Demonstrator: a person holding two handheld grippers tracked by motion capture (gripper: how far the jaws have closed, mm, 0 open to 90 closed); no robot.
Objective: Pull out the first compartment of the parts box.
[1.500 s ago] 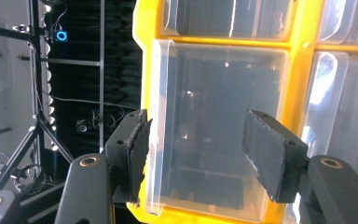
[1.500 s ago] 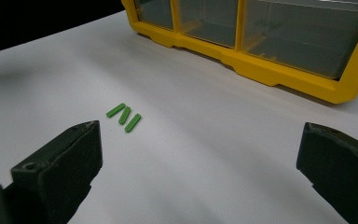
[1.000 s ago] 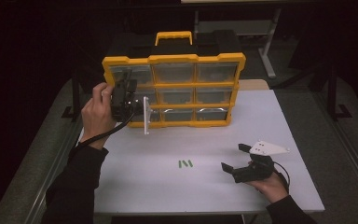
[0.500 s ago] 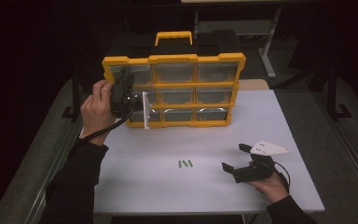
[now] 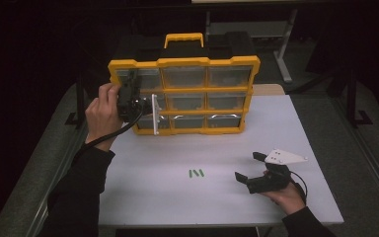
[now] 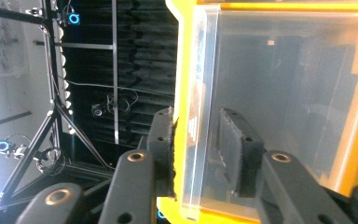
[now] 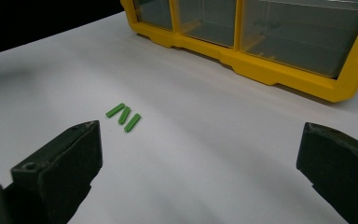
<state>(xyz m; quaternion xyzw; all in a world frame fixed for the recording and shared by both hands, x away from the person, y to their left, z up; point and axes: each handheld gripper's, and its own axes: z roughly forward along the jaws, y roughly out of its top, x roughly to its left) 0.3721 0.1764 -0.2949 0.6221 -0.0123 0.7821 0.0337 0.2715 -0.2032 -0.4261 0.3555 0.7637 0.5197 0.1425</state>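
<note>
A yellow organizer point(image 5: 183, 91) with clear drawers stands upright at the back of the white table point(image 5: 217, 148). My left gripper point(image 5: 135, 106) is at its left end. Its jaws have just been closing and straddle the yellow frame's edge point(image 6: 182, 93) and a clear drawer point(image 6: 279, 93). The left pad point(image 6: 164, 154) touches the yellow rim. The right pad point(image 6: 240, 156) stands a narrow gap off the clear wall. My right gripper point(image 5: 250, 168) rests low near the front right, jaws wide open and empty. Three green sticks point(image 5: 196, 173) lie ahead of it on the table point(image 7: 123, 116).
The organizer's black back and yellow carry handle point(image 5: 183, 38) rise behind the drawers. Dark floor and stand legs surround the table. A tripod point(image 6: 51, 135) shows past the organizer's left side. White tabletop stretches between the organizer and the sticks.
The left hand has edged slightly upward along the organizer's left end, its white plate with it. The right hand and the green sticks have kept still.
</note>
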